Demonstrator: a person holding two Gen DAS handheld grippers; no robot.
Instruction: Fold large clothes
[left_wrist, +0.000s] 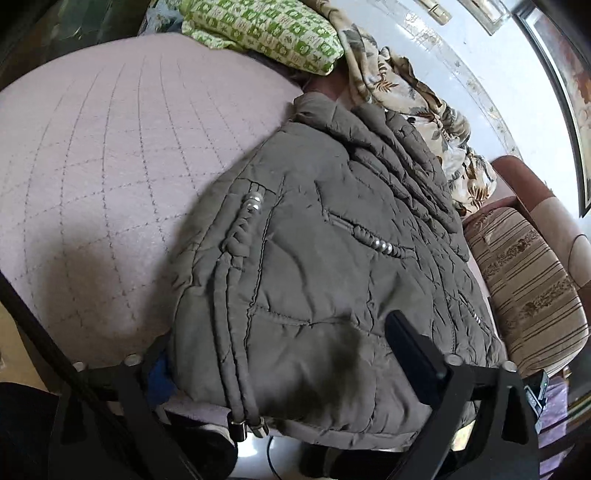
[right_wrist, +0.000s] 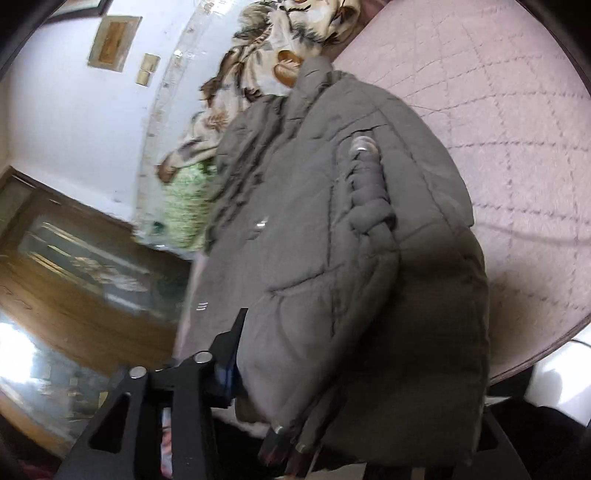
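1. Left gripper (left_wrist: 291, 354): fingers wide, straddling the near hem of the jacket (left_wrist: 332, 240). Fabric bulges between them; can't tell if it's pinched. Likely set to lift or fold the hem
2. Right gripper (right_wrist: 332, 369): only the left finger (right_wrist: 229, 354) shows, at the jacket's side edge. The other is hidden by fabric, so grip unknown
3. Jacket: grey-brown, quilted, puffy, wrinkled, braided cords (left_wrist: 236, 236) with beads. Lies on the pink quilt (left_wrist: 92, 166), hem overhanging the near edge, collar by the floral cloth (left_wrist: 406, 85)
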